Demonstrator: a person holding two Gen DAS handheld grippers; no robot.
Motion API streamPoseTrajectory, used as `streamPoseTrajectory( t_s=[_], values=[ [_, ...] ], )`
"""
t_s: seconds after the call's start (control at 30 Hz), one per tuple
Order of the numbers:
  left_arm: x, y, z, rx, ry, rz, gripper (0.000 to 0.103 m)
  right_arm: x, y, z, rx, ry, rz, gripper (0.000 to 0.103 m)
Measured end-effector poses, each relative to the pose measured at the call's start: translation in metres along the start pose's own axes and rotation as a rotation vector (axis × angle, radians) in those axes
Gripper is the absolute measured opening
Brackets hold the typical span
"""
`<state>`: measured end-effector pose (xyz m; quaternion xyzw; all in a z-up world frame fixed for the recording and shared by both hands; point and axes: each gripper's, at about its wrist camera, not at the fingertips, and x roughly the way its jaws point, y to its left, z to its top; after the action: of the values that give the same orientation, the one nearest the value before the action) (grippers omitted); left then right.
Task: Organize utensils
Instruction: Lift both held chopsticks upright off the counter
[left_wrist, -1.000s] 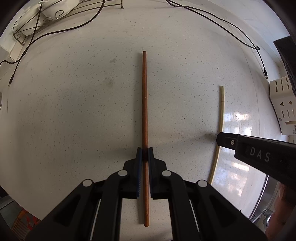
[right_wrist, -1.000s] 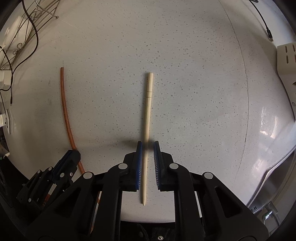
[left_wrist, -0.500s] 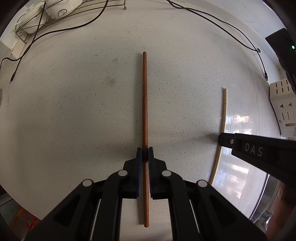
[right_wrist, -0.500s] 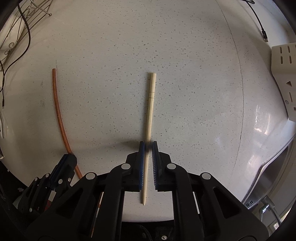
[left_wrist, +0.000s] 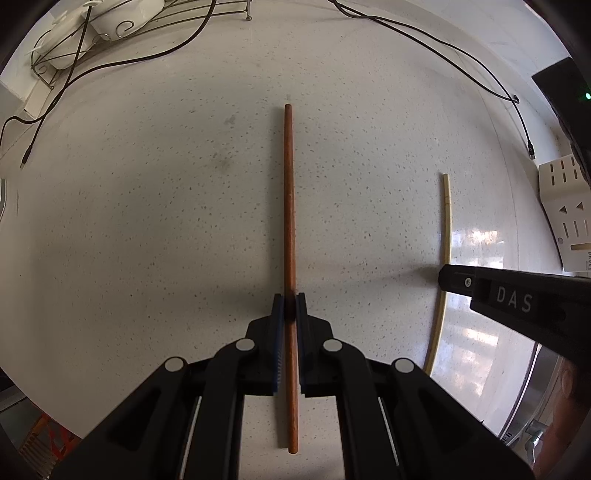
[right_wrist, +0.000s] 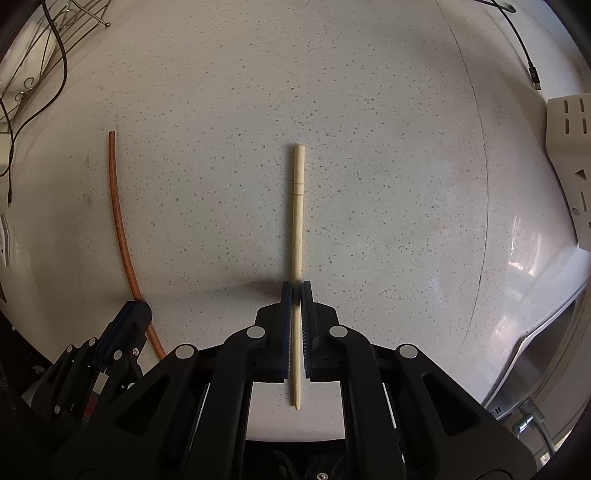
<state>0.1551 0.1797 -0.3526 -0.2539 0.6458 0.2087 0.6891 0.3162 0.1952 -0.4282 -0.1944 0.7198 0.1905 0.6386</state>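
Observation:
A reddish-brown chopstick lies lengthwise on the speckled white counter, and my left gripper is shut on it near its lower third. To its right lies a pale wooden chopstick, with the right gripper's black body over it. In the right wrist view my right gripper is shut on the pale chopstick. The brown chopstick curves at the left, with the left gripper's fingertips on it. Both grippers point straight down.
A wire dish rack with white bowls stands at the far left. Black cables trail across the back of the counter. A white slotted utensil holder lies at the right, and a steel sink edge sits at the lower right.
The right gripper's jaws have closed from a narrow gap onto the pale chopstick. The left gripper has stayed shut on the brown chopstick in the same place.

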Motion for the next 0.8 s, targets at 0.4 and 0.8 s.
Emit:
streamPoseTrajectory(
  t_s=[0.4,0.8],
  values=[
    [0.001,-0.013,0.002,0.061,0.021,0.045,0.006,-0.021,-0.033,-0.020,-0.006,-0.057,0.056,0.004],
    [0.001,-0.014,0.002,0.086,0.043,0.037,0.006,-0.037,-0.081,-0.040,0.027,-0.103,0.098,0.005]
  ],
)
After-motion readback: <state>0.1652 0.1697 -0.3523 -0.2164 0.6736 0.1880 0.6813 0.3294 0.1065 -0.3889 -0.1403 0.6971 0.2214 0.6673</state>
